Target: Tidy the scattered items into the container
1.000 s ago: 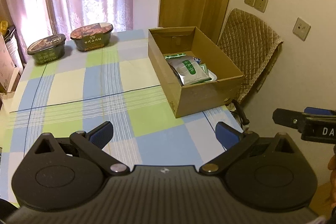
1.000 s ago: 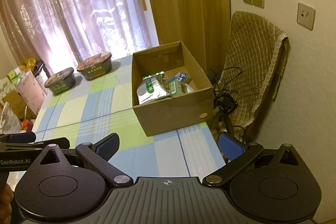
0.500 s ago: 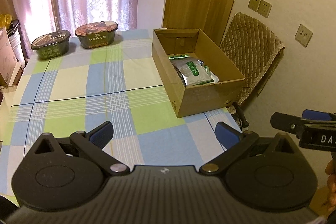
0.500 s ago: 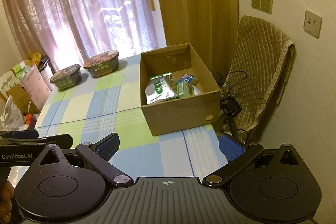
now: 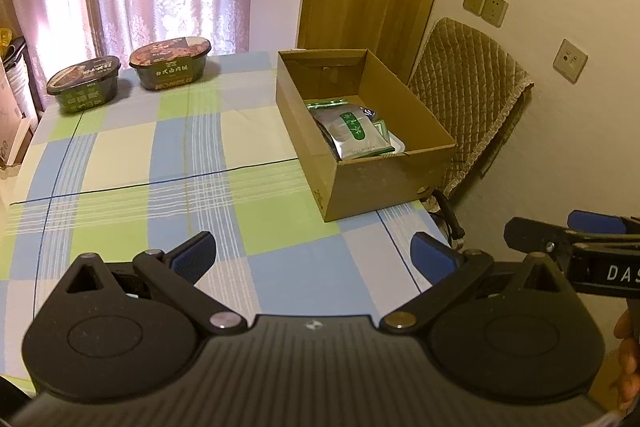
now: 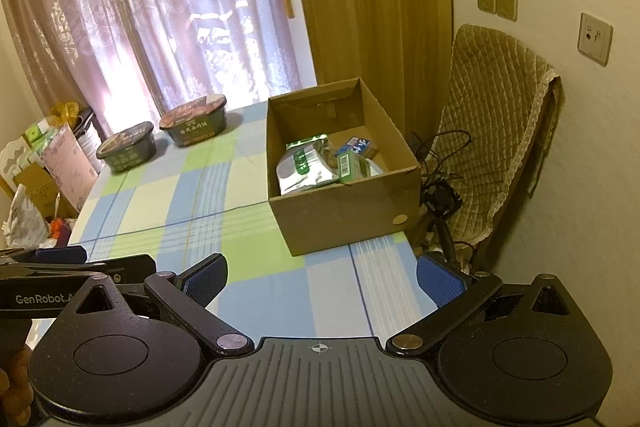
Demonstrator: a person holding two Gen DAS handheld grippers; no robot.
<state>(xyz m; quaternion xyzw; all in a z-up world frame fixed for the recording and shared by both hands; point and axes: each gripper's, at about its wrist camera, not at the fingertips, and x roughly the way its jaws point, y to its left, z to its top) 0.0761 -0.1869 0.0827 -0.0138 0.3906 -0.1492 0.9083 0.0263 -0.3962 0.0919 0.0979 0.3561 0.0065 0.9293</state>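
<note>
Materials and finish, as I read them from both wrist views.
Cardboard box point(image 5: 376, 171): matt brown. Foil pouch point(image 5: 354, 131): glossy silver. Tablecloth point(image 5: 168, 155): woven checked cloth. Noodle bowls point(image 5: 170, 65): shiny film lids. My gripper pads point(image 6: 204, 277): textured blue.

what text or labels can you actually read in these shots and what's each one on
"GenRobot.A", cut off by a finger link: side of the left gripper, right wrist view.
"DAS", cut off by the frame edge: side of the right gripper, left wrist view.
"NONGLU", roughly, under white Chinese characters too blurred to quote: right instant bowl.
Left instant bowl: print too small to read.
Silver pouch and the small cartons in the cardboard box: print unreadable.
</note>
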